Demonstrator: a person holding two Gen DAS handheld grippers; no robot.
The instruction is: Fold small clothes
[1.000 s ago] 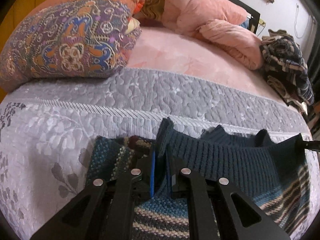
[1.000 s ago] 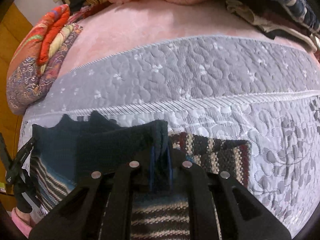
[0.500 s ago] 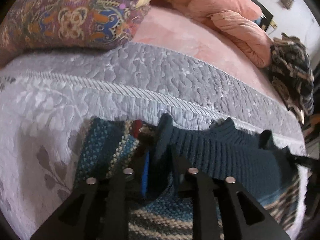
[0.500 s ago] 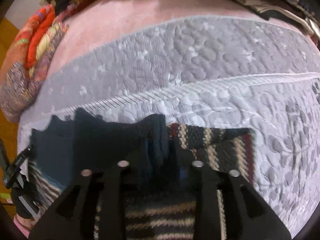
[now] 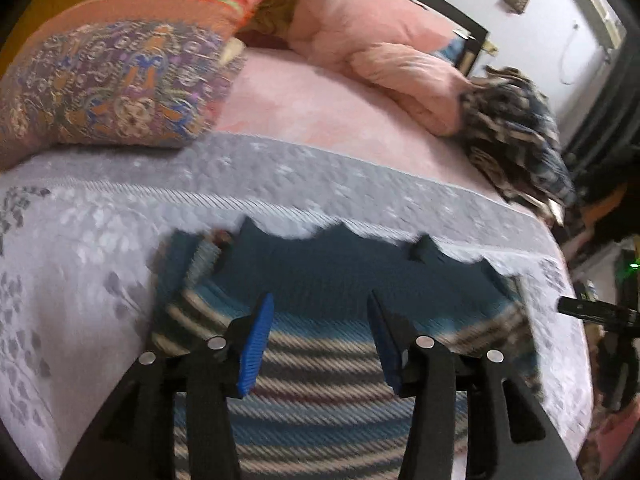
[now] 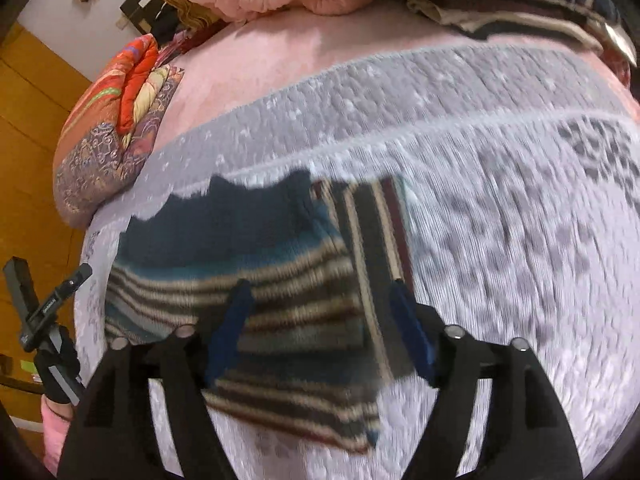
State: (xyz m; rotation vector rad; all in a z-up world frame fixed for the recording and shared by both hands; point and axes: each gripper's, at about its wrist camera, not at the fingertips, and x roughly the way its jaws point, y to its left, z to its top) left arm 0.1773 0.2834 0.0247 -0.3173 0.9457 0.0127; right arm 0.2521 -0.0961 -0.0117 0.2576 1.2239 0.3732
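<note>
Sweater [image 5: 340, 320], striped knit with a dark teal ribbed band, lies folded over on the grey quilted bedspread [image 5: 100, 240], lower middle of both views. I judge this fold is laid down; next I need fresh hold points for another fold. My left gripper [image 5: 320, 344] and right gripper [image 6: 324, 320] are both spread wide above it, holding nothing.

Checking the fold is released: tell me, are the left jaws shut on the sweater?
No. The left gripper stands open, its jaws apart above the striped sweater, gripping nothing.
</note>
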